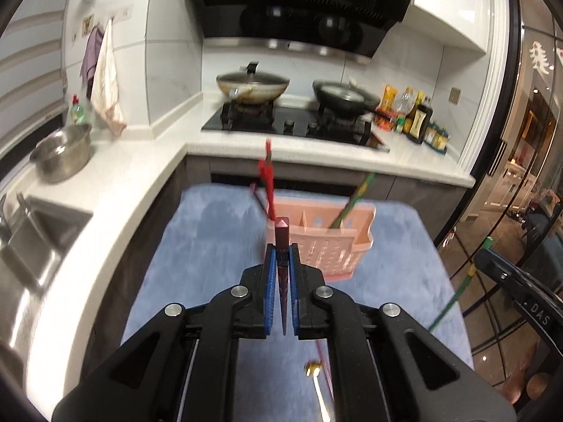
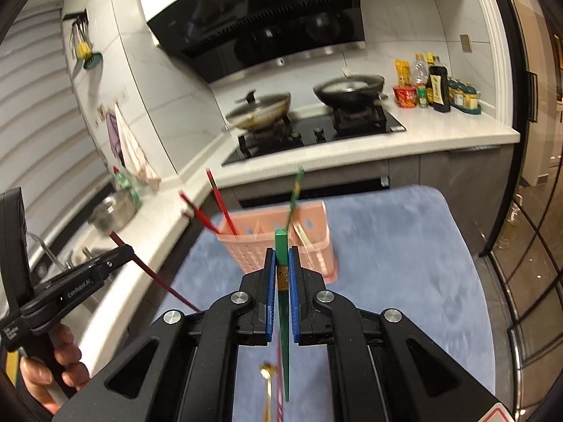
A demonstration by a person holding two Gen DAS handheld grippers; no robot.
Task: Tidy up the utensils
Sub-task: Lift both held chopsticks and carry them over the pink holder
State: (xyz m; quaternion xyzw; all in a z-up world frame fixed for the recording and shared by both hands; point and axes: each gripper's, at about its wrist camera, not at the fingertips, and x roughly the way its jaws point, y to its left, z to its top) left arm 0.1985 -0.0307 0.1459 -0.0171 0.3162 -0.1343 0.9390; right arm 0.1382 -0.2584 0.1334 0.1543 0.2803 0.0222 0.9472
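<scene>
Left tool clamps dark red chopstick; right tool clamps green chopstick; both aimed frame centre at pink basket, likely for sorting by colour.

Both wrist cameras look forward and down, close over the blue mat — sharing the pink basket.

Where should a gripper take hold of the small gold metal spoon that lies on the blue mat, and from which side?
Grip the small gold metal spoon across its thin handle, just behind the bowl, coming straight down from above. It lies flat on the blue mat, so no side approach gets under it. A pink chopstick lies close beside it, so keep the fingers narrow.
</scene>
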